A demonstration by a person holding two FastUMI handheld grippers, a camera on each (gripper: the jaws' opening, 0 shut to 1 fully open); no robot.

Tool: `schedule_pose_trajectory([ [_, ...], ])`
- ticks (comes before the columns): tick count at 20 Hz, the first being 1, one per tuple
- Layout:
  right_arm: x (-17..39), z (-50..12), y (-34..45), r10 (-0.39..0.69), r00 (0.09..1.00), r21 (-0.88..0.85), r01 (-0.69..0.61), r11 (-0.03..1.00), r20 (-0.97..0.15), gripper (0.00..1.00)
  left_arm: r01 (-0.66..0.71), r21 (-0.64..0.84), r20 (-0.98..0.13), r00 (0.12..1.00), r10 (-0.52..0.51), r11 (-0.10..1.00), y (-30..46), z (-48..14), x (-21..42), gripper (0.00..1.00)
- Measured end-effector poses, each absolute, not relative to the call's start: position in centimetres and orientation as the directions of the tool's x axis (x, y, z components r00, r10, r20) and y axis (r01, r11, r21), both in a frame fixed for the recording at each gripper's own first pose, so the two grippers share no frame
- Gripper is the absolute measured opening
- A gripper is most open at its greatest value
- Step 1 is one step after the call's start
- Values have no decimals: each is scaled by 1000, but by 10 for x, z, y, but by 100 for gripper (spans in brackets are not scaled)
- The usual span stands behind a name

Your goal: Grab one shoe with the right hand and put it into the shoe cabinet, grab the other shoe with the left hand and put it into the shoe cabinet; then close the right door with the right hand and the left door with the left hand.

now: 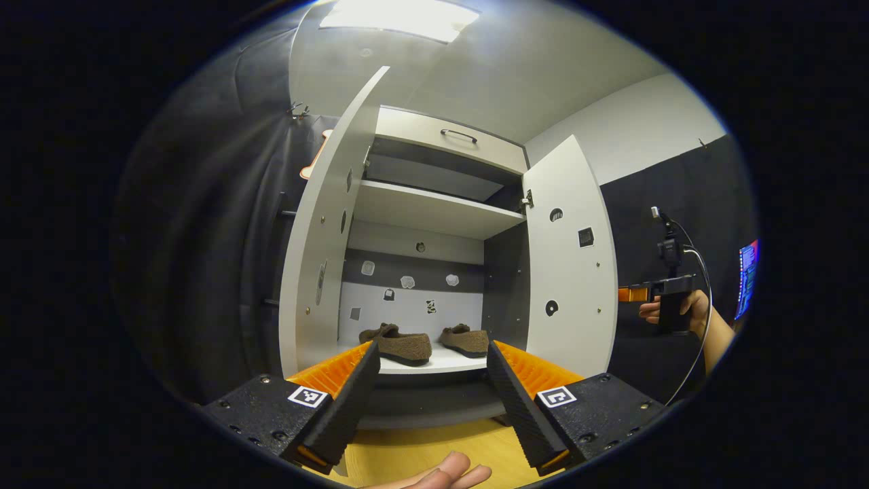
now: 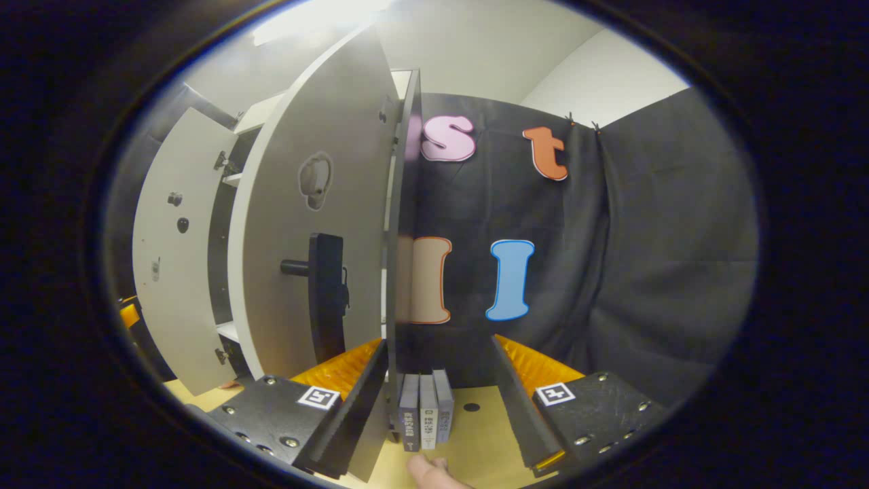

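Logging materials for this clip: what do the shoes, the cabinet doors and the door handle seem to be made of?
Shoes: brown, fuzzy and matte, probably suede or fleece-like fabric, with darker soles. Doors: flat, pale grey, smooth matte panels with visible screw heads and hinges, likely laminated board. Handle: a black, dull bar on a round stub, either plastic or painted metal; the look doesn't settle which.

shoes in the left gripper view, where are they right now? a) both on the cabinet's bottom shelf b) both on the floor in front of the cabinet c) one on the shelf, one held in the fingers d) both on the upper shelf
a: both brown shoes sit side by side on the bottom shelf of the open shoe cabinet, beyond the left gripper, whose open fingers hold nothing.
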State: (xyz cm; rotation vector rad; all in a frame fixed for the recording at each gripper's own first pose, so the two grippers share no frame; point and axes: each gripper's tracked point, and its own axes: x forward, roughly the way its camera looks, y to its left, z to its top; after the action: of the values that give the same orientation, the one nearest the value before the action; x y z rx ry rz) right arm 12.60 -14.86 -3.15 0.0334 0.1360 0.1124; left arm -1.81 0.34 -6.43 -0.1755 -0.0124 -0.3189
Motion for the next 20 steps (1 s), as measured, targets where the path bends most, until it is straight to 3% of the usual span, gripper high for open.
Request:
schedule_pose_trajectory([
  [12, 120, -25, -81, 141, 984, 42, -137, 990, -111, 87, 227, -189, 58, 974, -220, 955, 35, -60, -42, 96],
  [20, 119, -36, -12, 224, 966, 77, -216, 973, -132, 90, 57, -151, -47, 997, -65, 987, 84, -86, -62, 94],
])
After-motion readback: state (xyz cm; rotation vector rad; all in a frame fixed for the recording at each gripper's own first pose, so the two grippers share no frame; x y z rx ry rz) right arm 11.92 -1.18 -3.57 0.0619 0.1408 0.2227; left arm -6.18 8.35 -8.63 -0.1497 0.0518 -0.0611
